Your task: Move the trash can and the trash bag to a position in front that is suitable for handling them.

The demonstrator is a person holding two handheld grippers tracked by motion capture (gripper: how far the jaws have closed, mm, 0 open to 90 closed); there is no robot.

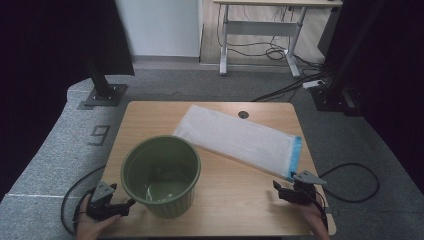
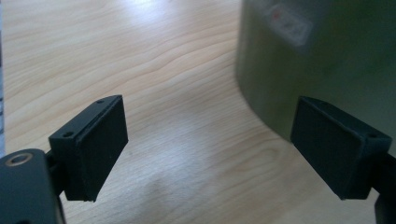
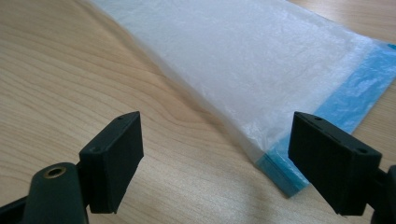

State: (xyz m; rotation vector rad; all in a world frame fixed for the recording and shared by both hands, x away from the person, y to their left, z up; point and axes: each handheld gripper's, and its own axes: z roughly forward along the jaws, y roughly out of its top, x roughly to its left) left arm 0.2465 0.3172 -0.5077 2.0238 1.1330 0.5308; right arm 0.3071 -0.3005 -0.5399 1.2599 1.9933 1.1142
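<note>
Underneath, pale wooden table [image 1: 235, 192] on grey carpet [image 1: 55, 145], dark curtains [image 1: 45, 45] beside.

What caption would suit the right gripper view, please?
Open right hand-held gripper facing the blue-edged corner of a flat translucent white plastic bag on the light wooden table.

bin [image 1: 161, 175] left on table [image 1: 240, 200], bag [image 1: 239, 139] right behind

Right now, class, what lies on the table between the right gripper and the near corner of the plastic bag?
Nothing: in the right gripper view, bare wooden table separates the open right gripper from the plastic bag.
</note>
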